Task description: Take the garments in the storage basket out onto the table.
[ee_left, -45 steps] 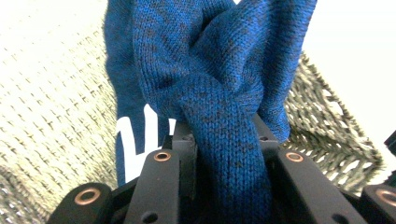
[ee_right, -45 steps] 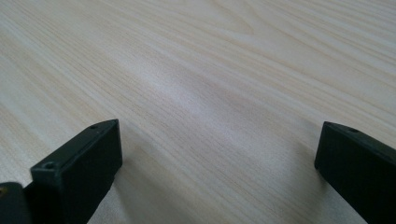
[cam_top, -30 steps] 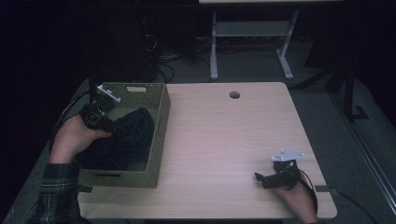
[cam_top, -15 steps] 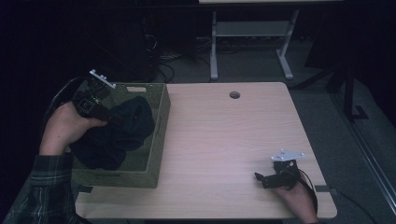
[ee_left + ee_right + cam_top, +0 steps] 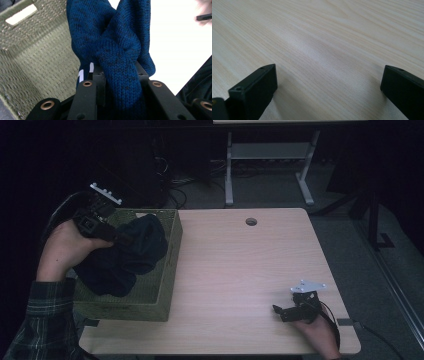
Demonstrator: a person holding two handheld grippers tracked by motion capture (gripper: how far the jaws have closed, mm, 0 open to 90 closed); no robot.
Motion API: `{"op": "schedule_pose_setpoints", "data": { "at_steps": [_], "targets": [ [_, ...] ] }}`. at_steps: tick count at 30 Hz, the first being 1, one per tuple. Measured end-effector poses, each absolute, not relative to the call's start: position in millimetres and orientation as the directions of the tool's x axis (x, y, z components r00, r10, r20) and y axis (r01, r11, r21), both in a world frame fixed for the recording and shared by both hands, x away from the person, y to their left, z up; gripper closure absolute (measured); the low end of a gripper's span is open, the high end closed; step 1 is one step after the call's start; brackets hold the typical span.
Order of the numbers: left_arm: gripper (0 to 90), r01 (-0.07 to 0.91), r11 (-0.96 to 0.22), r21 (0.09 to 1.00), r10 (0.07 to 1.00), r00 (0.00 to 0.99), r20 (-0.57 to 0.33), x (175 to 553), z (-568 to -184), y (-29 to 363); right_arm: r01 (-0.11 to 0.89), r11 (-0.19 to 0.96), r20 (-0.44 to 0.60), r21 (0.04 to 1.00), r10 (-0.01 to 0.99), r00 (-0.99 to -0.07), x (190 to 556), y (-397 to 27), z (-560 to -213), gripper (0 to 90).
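The left gripper clamps the sweater, hanging toward 5 o'clock over the basket; right gripper gapes empty.

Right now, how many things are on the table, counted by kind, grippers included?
Basket: 1
Blue knit garment: 1, held in the left gripper's jaws over the basket
Grippers: 2, the left gripper and the right gripper, open over the bare table
Total: 4
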State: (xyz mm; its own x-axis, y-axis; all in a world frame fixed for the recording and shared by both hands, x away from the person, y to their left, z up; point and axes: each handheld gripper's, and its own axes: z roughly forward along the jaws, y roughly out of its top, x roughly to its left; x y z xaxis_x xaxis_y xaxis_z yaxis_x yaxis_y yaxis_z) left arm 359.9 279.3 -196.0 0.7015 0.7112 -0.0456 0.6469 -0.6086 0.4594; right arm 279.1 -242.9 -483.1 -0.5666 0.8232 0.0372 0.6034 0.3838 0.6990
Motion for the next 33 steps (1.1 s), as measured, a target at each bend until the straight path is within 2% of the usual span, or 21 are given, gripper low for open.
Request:
{"op": "schedule_pose_setpoints", "data": {
  "at_steps": [12,33],
  "targets": [
    [71.3,0.596,-0.630,0.498,0.670,0.741,-0.040,358.0,-178.9,254.6,0.603,0.384,0.037,0.699,0.823,-0.567,279.2,-242.9,-483.1,0.5],
    [71.5,0.496,-0.690,0.526,0.571,0.821,-0.025,365.6,-165.5,185.2,0.603,0.384,0.037,0.699,0.823,-0.567,279.2,-242.9,-483.1,0.5]
  ]
}}
